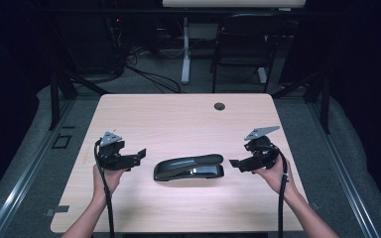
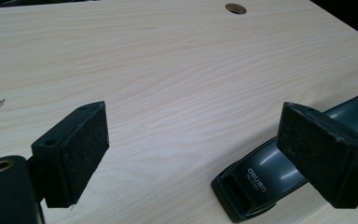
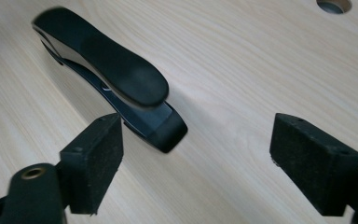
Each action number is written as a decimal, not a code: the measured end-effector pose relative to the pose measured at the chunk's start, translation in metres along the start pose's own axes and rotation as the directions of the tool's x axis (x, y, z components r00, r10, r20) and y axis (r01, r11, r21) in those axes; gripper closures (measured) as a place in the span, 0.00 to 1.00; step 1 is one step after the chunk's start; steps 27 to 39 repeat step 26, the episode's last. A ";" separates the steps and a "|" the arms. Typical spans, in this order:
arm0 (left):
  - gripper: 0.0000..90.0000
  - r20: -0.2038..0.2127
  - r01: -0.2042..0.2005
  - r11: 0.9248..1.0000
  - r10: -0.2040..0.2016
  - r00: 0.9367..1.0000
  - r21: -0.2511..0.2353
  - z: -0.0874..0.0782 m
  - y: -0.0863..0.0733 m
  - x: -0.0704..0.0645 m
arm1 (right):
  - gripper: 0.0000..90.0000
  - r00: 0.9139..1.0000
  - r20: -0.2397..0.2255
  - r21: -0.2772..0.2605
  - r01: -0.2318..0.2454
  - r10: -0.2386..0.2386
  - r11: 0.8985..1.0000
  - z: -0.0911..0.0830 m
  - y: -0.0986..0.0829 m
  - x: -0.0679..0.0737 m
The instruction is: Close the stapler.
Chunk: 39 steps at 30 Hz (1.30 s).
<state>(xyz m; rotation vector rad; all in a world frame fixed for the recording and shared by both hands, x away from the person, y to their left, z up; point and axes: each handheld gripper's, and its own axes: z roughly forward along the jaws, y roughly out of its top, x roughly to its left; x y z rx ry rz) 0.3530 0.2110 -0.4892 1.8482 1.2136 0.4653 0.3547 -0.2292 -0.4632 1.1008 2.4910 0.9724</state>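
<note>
A black stapler [image 1: 189, 168] lies flat near the middle of the pale wood-grain worktop [image 1: 178, 119], its long axis across the worktop, its glossy, rounded top arm slightly raised at one end. The left tongs [image 1: 140, 154] sit just beside one end and the right tongs [image 1: 234, 163] just beside the other; neither touches it. Both stand wide apart and hold nothing, their pads matte, blocky and rough. The left gripper view shows small white lettering on the stapler's hinged end [image 2: 256, 179]; the right gripper view shows the blunt front end [image 3: 165, 126]. A round cable hole [image 1: 220, 106] sits near the far edge.
</note>
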 end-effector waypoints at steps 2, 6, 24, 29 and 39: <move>0.11 0.001 -0.009 1.000 0.009 1.000 0.005 0.001 0.000 -0.001 | 0.16 1.000 0.006 0.007 -0.018 0.017 1.000 -0.002 -0.006 -0.003; 0.11 0.000 -0.015 1.000 0.015 1.000 0.005 0.001 0.000 -0.002 | 0.13 0.999 0.029 0.017 -0.035 0.034 0.999 -0.005 -0.016 -0.008; 0.09 0.003 -0.032 0.999 0.031 1.000 0.041 0.009 -0.001 -0.004 | 0.00 0.981 0.192 0.180 -0.078 0.043 0.981 -0.005 -0.058 -0.037; 0.08 0.005 -0.030 0.998 0.030 1.000 0.055 0.012 -0.002 -0.002 | 0.00 0.978 0.208 0.196 -0.064 0.022 0.979 -0.003 -0.058 -0.037; 0.08 0.005 -0.030 0.998 0.030 1.000 0.055 0.012 -0.002 -0.002 | 0.00 0.978 0.208 0.196 -0.064 0.022 0.979 -0.003 -0.058 -0.037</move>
